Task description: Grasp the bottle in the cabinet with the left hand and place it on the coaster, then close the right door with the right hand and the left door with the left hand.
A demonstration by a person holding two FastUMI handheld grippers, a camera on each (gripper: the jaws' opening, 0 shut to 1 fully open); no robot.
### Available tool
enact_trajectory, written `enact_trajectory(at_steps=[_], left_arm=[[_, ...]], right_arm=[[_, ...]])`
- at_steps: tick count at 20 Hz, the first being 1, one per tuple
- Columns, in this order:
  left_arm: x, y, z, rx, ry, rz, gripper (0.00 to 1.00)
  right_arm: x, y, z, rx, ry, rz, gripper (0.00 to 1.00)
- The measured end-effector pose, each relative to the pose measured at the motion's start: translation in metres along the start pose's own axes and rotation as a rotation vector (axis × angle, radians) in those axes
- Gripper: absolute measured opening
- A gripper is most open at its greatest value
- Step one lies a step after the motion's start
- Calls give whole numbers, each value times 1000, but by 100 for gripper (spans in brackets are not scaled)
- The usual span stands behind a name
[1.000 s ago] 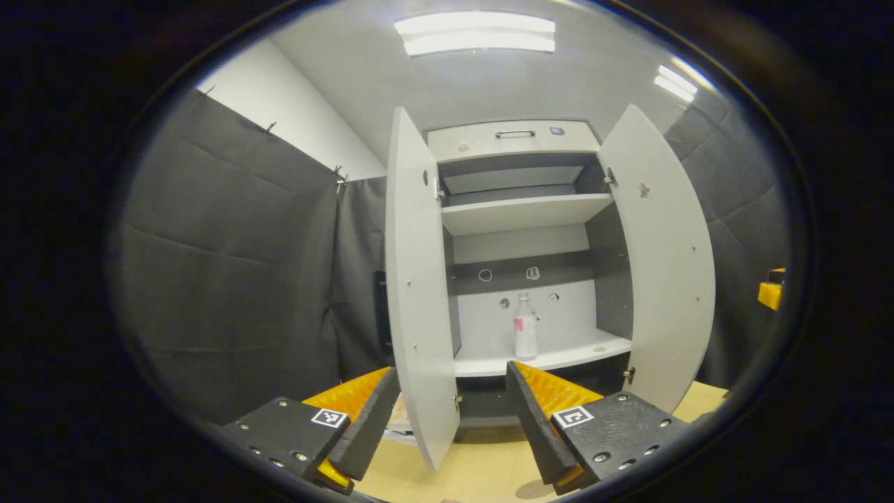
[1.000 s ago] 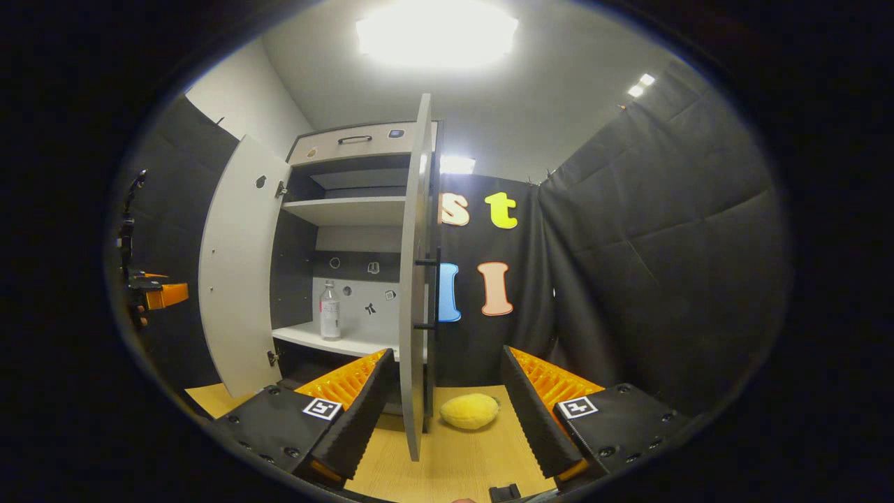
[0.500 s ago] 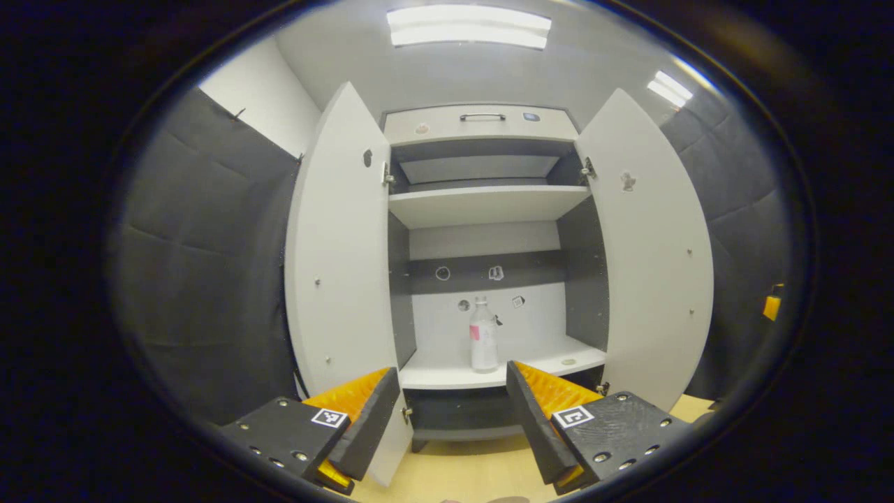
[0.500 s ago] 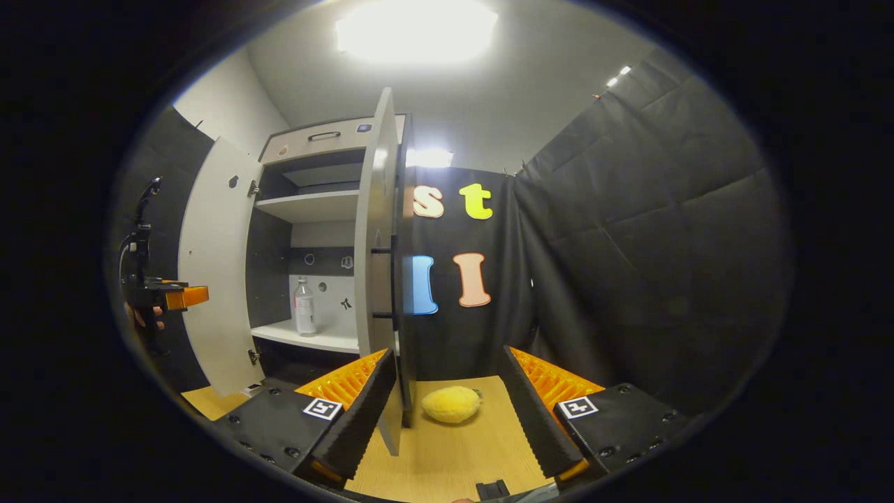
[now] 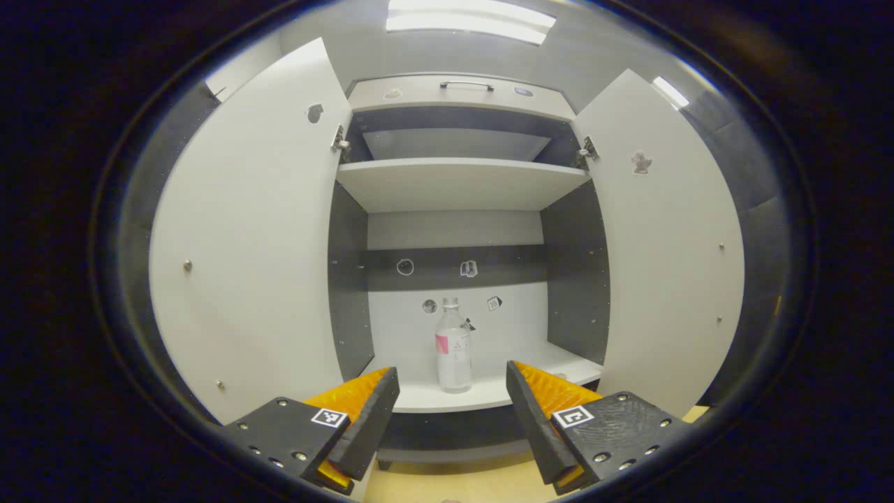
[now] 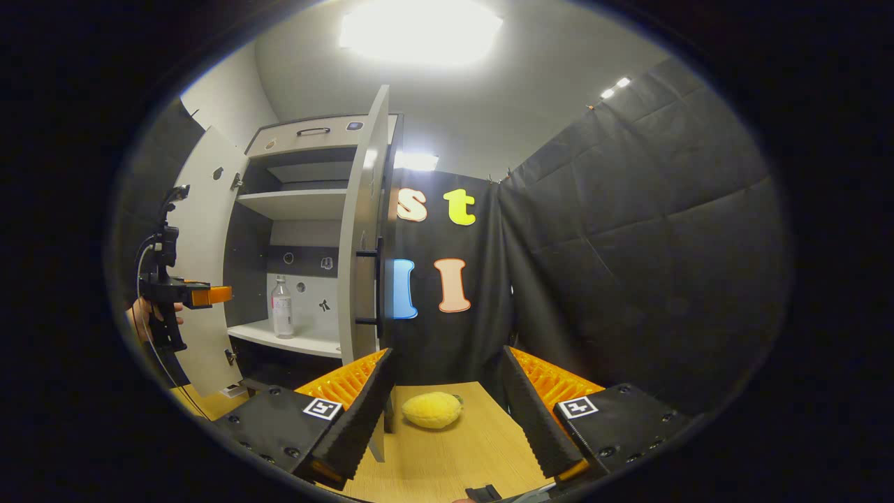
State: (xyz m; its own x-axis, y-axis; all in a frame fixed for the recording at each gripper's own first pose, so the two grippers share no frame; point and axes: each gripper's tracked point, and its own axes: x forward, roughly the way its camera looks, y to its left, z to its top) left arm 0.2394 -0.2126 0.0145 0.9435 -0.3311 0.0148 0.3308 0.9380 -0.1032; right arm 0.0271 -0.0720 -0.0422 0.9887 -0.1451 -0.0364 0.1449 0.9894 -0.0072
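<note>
A clear bottle (image 5: 453,346) with a pink label stands upright on the lower shelf (image 5: 482,395) of the white cabinet, both doors swung wide. My left gripper (image 5: 452,391) is open and lined up with the bottle, still short of it. The left door (image 5: 251,244) and right door (image 5: 670,244) flank the opening. In the right gripper view the bottle (image 6: 281,307) appears inside the cabinet, with the left gripper (image 6: 209,295) held by a hand in front of it. My right gripper (image 6: 444,388) is open over the wooden table, beside the right door (image 6: 361,230).
A yellow lemon-like object (image 6: 431,409) lies on the wooden table (image 6: 482,447) between my right fingers' line of sight. An upper shelf (image 5: 457,181) and a top drawer with a handle (image 5: 466,85) sit above. Black cloth walls close in on the right.
My left gripper has moved closer to the cabinet and centred on the bottle, which looks larger now. The right gripper has drifted slightly right, away from the right door's edge.
</note>
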Motion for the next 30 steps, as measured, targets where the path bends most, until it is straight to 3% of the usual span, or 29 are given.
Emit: enact_trajectory(at_steps=[4, 5, 9, 17, 18, 19, 21, 26, 27, 29, 30], left_arm=[[38, -1, -10, -20, 3, -35, 94], [52, -1, -15, -29, 6, -42, 90], [99, -1, -28, -34, 15, -73, 90], [178, 4, -67, -44, 51, -84, 94], [187, 4, -72, -48, 59, -86, 90], [194, 4, -76, -53, 63, -87, 94], [206, 3, -83, -65, 72, -97, 91], [225, 8, -91, -49, 87, -83, 89], [227, 8, -95, -39, 95, -82, 94], [231, 9, -97, -24, 100, -71, 83], [229, 7, -96, -21, 104, -71, 78]], right_arm=[[5, -3, -3, -21, 8, -61, 93], [7, -3, -3, -20, 7, -77, 93], [13, -5, -6, -18, 12, -138, 96], [26, -3, -19, -39, 45, -226, 93], [27, -3, -21, -41, 51, -236, 96], [28, -3, -22, -43, 57, -245, 96], [30, -3, -24, -49, 68, -259, 93], [32, 0, -24, -74, 77, -266, 96], [31, 0, -24, -81, 79, -266, 96], [28, -1, -25, -91, 84, -265, 93], [27, -1, -24, -93, 86, -263, 96]])
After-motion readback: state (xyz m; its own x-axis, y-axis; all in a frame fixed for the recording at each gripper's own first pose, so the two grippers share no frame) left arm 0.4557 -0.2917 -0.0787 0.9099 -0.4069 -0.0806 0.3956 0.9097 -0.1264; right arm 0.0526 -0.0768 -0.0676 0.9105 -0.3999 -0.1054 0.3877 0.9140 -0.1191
